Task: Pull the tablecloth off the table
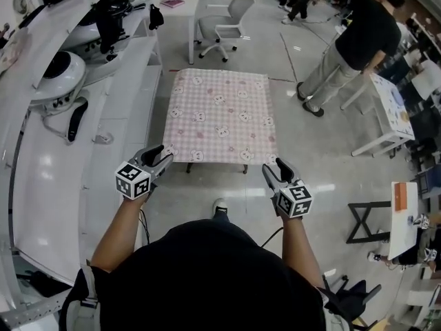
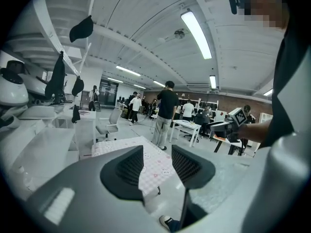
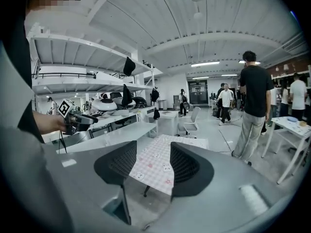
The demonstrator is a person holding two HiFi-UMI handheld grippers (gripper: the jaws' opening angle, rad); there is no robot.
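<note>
A pink checked tablecloth with small white bunny prints [image 1: 219,116] covers a small table ahead of me; its near edge hangs over the front. It also shows between the jaws in the left gripper view [image 2: 156,164] and the right gripper view [image 3: 155,164]. My left gripper [image 1: 162,158] hovers open just short of the cloth's near left corner. Open too, my right gripper [image 1: 273,171] hangs just short of the near right corner. Neither touches the cloth.
A long white counter [image 1: 89,157] with white machines runs along the left. A grey office chair [image 1: 224,25] stands beyond the table. A person in black [image 1: 351,43] stands at the right by a white desk [image 1: 386,112]. A folding stand [image 1: 362,221] is at the right.
</note>
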